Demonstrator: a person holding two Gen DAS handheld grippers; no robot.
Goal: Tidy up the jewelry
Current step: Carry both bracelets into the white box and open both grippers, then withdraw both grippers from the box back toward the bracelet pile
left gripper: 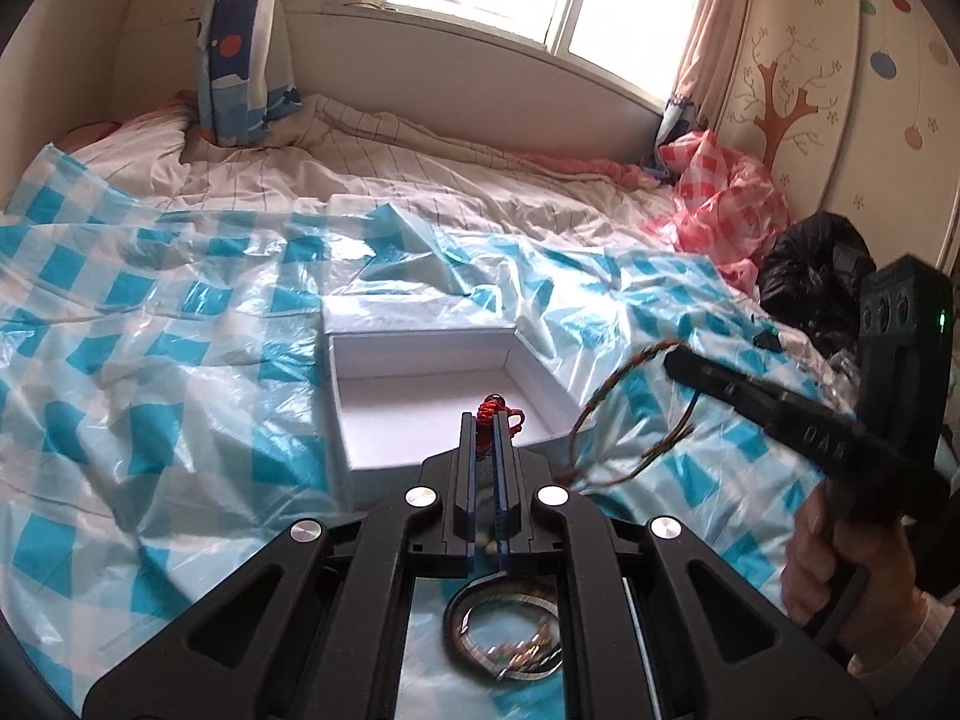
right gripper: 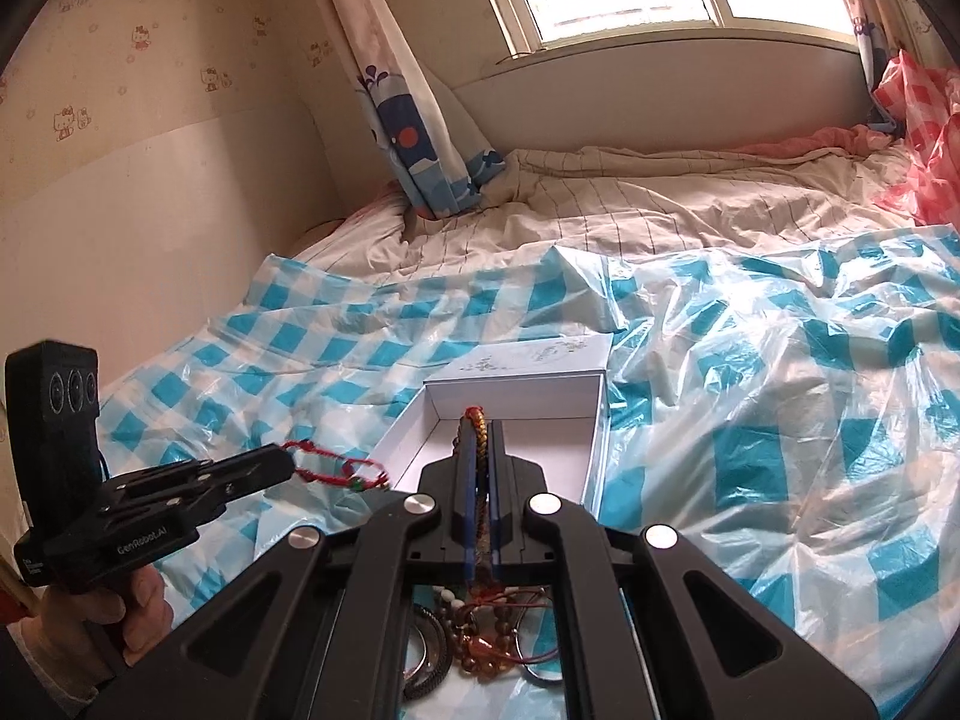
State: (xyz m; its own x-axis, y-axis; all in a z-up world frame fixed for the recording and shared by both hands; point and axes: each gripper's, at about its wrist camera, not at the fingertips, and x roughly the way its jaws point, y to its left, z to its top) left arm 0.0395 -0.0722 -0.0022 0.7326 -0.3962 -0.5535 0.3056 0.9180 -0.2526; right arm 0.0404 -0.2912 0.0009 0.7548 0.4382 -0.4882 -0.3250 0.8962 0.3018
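A white open box (left gripper: 420, 354) lies on the bed, its lid (right gripper: 534, 357) flat behind it. My left gripper (left gripper: 485, 420) hangs over the box's near side, shut on a red cord bracelet (left gripper: 501, 407). That bracelet dangles as a loop (right gripper: 342, 468) from the left gripper (right gripper: 288, 459) in the right wrist view. My right gripper (right gripper: 480, 426) is shut on a brown and yellow braided bracelet (right gripper: 477, 429), above the box (right gripper: 516, 399). In the left wrist view the right gripper (left gripper: 675, 357) is to the right of the box, with the braided loop (left gripper: 585, 420) hanging from it.
A blue-checked plastic sheet (left gripper: 180, 360) covers the bed. A pile of jewelry (right gripper: 480, 630) lies on it just under both grippers, with bangles (left gripper: 504, 636) showing. A red-checked plastic bag (left gripper: 720, 192) and a black bag (left gripper: 810, 276) sit at the right. A person's hand (left gripper: 834, 558) holds the right gripper.
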